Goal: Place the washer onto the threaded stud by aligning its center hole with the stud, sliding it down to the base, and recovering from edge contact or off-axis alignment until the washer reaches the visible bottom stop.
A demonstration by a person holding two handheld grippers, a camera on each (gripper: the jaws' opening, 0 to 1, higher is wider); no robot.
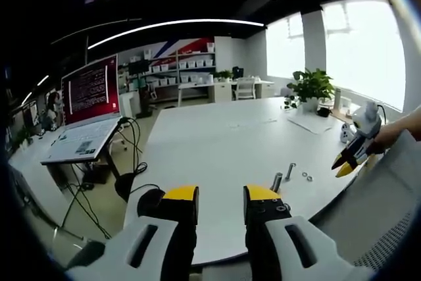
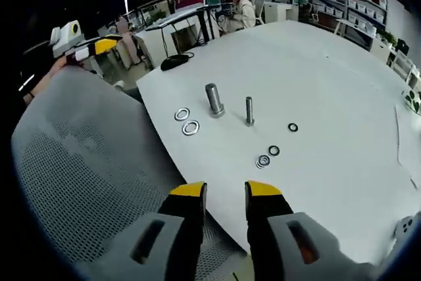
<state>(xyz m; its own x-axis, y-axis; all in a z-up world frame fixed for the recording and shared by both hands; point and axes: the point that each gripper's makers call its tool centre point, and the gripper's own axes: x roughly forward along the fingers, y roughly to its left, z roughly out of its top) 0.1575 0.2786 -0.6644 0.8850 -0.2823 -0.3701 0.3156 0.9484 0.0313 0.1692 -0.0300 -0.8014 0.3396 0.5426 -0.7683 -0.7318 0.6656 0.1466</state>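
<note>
Washers (image 2: 191,127) lie loose on the counter (image 2: 316,70) beside the upright studs (image 2: 214,100), both hand-held grippers (image 2: 224,195) (image 1: 220,200) spread and empty; approach step pending, next move requires pinching one washer.

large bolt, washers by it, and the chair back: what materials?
Large bolt: likely steel, dull grey with a soft sheen. Two washers beside it: bright plated metal, shiny rings. Chair back: grey mesh fabric, from its visible perforated weave.
</note>
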